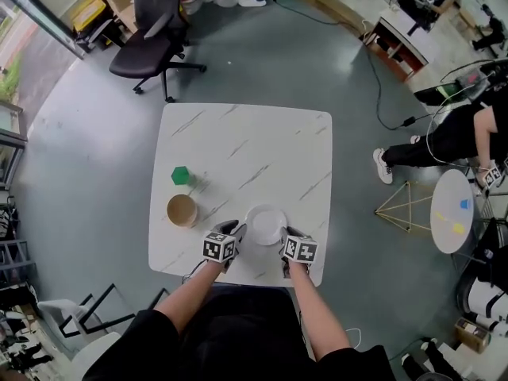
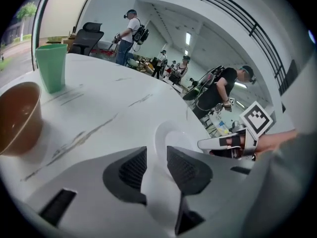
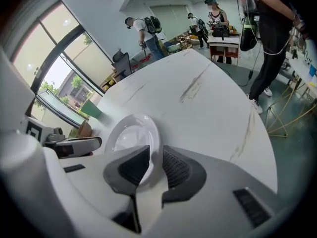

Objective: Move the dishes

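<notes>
**White plate (image 1: 265, 225) parked between both claws: how I'd take it**

Far left on the marble table (image 1: 238, 133) there's a green cup (image 1: 180, 175), and just in front of it a brown bowl (image 1: 182, 210). Both sit well apart from the action, so nothing to fuss over there yet.

Next along is the left gripper (image 2: 156, 150). Its jaws stand wide apart, with the plate's left rim running in between the pads and nothing pinched. The plate lies flat on the table near the front edge, right between the two grippers.

On the far side, the right gripper (image 3: 156, 150) straddles the opposite rim. The gap is narrower and the pads sit close to the rim, but I don't see them pressing on it, so I'd call it unclamped too.

My take is this is the two-sided grab. I'd push both sets of pads a bit deeper over the rim before squeezing, then close both at the same time so the plate doesn't skate sideways. Keep both grippers at the same height and lift it flat. A smooth, shallow rim looks slippery, so I wouldn't tilt it. If it goes left, swing clear of the bowl.
</notes>
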{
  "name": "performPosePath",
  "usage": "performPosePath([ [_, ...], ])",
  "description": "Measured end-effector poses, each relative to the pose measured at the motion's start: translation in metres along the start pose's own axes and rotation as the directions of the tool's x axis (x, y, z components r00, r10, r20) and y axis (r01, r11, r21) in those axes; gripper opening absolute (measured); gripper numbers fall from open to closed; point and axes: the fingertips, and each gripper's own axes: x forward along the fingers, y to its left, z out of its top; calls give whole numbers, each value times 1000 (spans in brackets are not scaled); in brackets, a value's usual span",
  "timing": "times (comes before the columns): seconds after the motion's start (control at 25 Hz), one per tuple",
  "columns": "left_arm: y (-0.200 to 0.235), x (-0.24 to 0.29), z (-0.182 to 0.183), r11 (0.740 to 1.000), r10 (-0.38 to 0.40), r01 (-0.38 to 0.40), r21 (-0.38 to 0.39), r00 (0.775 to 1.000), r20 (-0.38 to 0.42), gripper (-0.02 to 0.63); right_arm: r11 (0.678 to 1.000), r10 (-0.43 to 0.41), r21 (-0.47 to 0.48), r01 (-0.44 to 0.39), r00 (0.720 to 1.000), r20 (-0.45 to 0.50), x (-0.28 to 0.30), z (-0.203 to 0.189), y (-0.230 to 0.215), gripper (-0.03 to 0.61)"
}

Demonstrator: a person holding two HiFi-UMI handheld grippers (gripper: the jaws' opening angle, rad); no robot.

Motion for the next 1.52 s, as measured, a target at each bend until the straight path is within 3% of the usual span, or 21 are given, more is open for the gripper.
performPosePath([
  [0.2, 3, 15, -2, 999, 0, -2, -36, 998, -59, 123, 999, 1, -35, -1, 1000, -2, 3, 3, 3, 92],
  [0.48, -2, 18, -4, 1000, 17, -19, -24, 997, -73, 119, 999, 38, 2, -38, 999, 11, 5, 1, 3, 87],
  [0.64, -2, 20, -5, 999, 40, -39, 6, 996, -76, 86, 997, 62, 50, -62, 998, 11, 6, 0, 3, 77],
  [0.92, -2, 1, -14, 998, 28, -33, -56, 996, -84, 77, 996, 79, 37, -80, 997, 23, 1, -9, 14, 66],
  [1.12, 3, -25, -24, 998, 27, -31, -63, 997, -74, 77, 996, 82, 27, -83, 996, 28, -3, -16, 37, 64],
  [1.36, 26, -69, -41, 989, 24, -30, -148, 999, -40, 64, 996, 92, -16, -91, 995, 23, -2, -33, 81, 64],
  [1.52, 52, -103, -64, 990, 46, -51, -135, 998, -40, 64, 994, 106, -14, -106, 994, -7, 12, -60, 117, 66],
])
